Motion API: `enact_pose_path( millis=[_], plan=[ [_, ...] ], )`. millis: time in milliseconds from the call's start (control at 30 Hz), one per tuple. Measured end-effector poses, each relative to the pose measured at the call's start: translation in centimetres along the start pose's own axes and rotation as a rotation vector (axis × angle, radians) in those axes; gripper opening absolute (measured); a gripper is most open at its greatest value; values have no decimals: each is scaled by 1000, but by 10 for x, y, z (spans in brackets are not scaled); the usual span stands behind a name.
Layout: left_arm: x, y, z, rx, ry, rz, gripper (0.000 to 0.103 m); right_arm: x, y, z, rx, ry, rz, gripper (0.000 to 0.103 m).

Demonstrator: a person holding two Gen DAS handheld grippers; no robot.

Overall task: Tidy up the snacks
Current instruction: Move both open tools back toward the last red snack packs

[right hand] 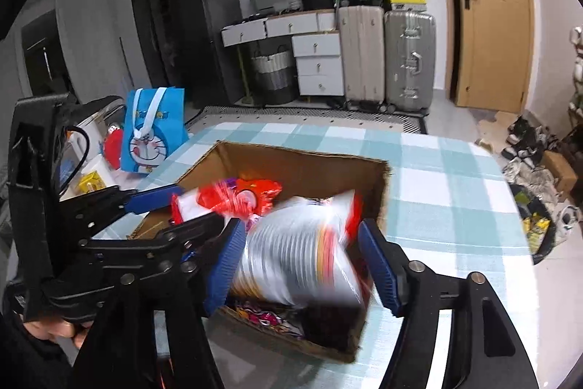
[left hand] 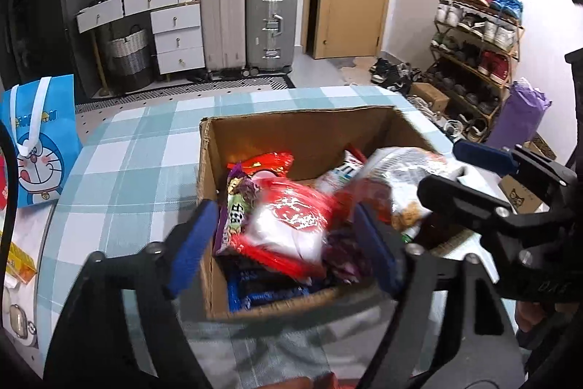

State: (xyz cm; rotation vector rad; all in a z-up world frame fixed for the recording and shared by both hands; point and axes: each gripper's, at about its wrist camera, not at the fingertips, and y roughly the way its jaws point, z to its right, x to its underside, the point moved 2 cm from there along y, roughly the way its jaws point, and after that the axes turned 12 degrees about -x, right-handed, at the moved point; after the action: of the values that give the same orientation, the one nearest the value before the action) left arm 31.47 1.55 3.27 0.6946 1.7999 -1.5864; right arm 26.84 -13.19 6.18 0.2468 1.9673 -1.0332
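A cardboard box [left hand: 291, 130] full of snack packets stands on the checked tablecloth; it also shows in the right wrist view [right hand: 291, 163]. My left gripper [left hand: 284, 239] is open over the box, and a blurred red and white packet [left hand: 288, 225] lies between its fingers without being clamped. My right gripper [right hand: 298, 257] is open around a blurred white and red snack bag [right hand: 295, 250] above the box. The right gripper [left hand: 473, 170] also shows in the left wrist view, and the left gripper [right hand: 171, 210] in the right wrist view.
A blue Doraemon bag [left hand: 40, 141] stands at the table's left edge, also in the right wrist view [right hand: 153, 133]. Yellow packets [left hand: 18, 261] lie left of it. Suitcases [left hand: 251, 24], drawers and a shoe rack [left hand: 473, 53] stand beyond the table.
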Motion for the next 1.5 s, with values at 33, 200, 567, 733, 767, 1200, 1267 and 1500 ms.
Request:
enact_pose_path(
  millis=[33,200,567,733,767,1200,1267,1500],
  plan=[
    [1,-4,1,3,2,3,83,1,-5,-1,0,-4,11,79],
    [11,-28,-5,-19,7,32,103,9,-33,-10,11,-29,43,100],
    [57,-78,-44,-51,-29,34,103,33,-73,-21,-6,26,63,102],
    [86,-88,-50,-45,-16,8,103,51,-74,-27,-2,34,27,102],
    [91,-89,-51,-47,-13,2,103,57,-74,-28,-3,38,12,102],
    [124,-91,-36,-12,43,-81,103,105,-47,-24,31,84,-126,102],
    [126,-91,-30,6,53,-88,103,106,-45,-24,24,86,-141,102],
    [133,-87,-7,98,89,-131,103,106,-46,-23,24,73,-156,102]
  ],
)
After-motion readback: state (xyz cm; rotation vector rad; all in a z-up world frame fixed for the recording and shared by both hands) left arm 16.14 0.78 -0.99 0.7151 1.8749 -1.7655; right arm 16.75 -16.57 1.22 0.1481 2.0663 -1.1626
